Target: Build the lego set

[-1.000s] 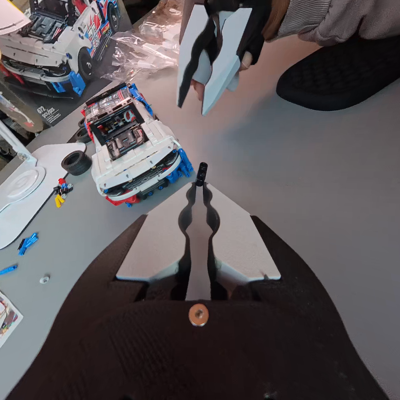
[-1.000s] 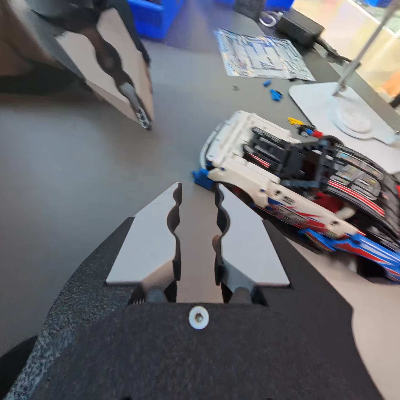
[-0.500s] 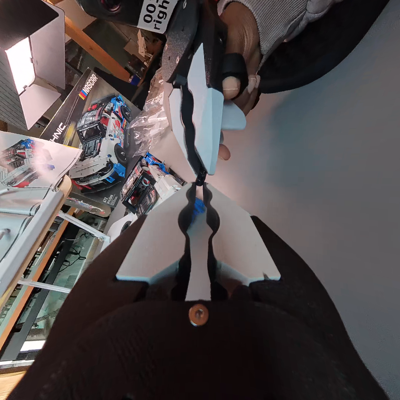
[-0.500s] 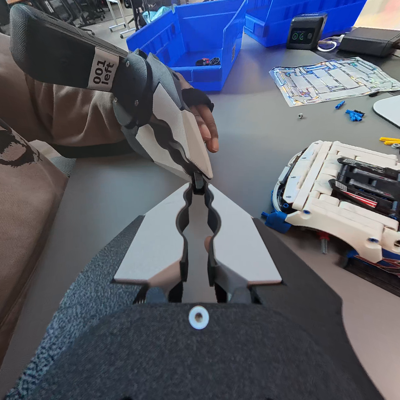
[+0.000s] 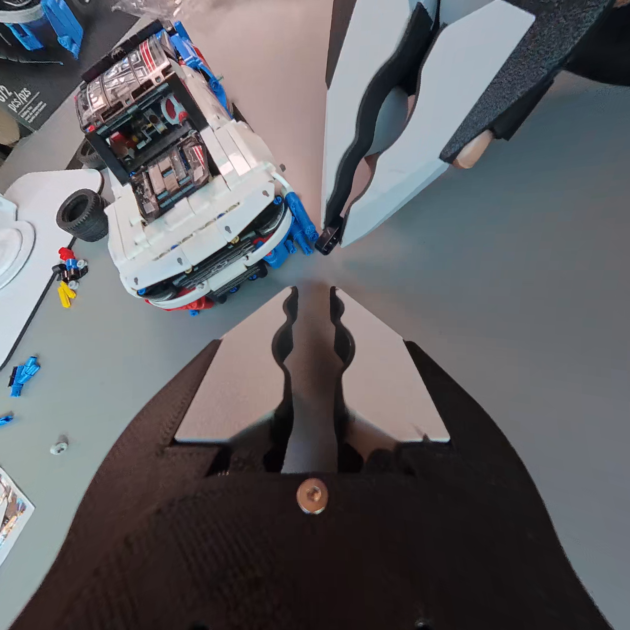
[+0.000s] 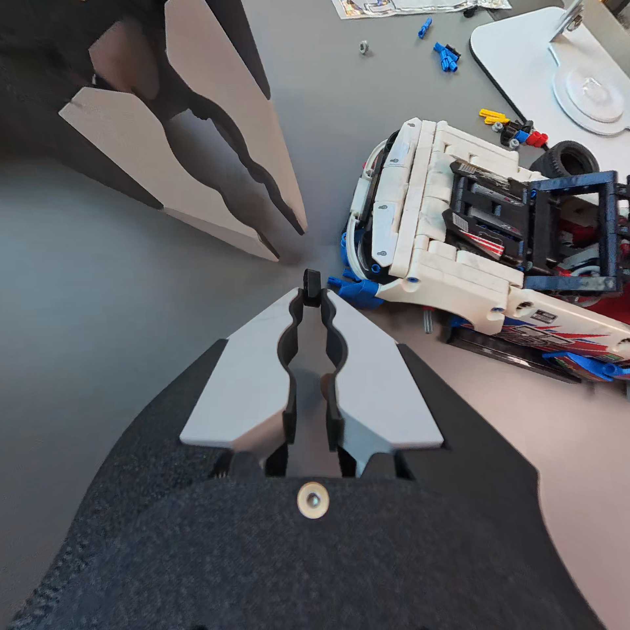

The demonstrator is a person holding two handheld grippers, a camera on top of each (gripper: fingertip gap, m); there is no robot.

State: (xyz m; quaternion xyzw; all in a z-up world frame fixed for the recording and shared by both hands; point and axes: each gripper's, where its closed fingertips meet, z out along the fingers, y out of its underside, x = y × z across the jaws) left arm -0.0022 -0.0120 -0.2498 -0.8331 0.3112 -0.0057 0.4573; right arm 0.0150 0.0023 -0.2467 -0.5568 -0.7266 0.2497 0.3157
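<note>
A white, blue and red lego car (image 5: 204, 204) stands on the grey table; it also shows in the right wrist view (image 6: 460, 245). My right gripper (image 6: 311, 295) is shut on a small black lego piece (image 6: 311, 284) at its tips, just left of the car's blue front corner. In the left wrist view the right gripper (image 5: 335, 235) hangs from the top with the black piece (image 5: 328, 238) beside the car's front. My left gripper (image 5: 313, 289) is open and empty, a short way from the piece. It shows open at the upper left of the right wrist view (image 6: 289, 243).
A loose black tyre (image 5: 81, 218) (image 6: 569, 163) lies beside the car. Small red, blue and yellow pieces (image 5: 70, 269) and blue pins (image 5: 22, 375) lie left of it. A white stand base (image 5: 30, 204) and the set's box (image 5: 20, 85) are at the left. The grippers are tip to tip, or close to it.
The black piece has passed from my left gripper to my right one. The left gripper has opened and drawn back; the right has closed on the piece near the car.
</note>
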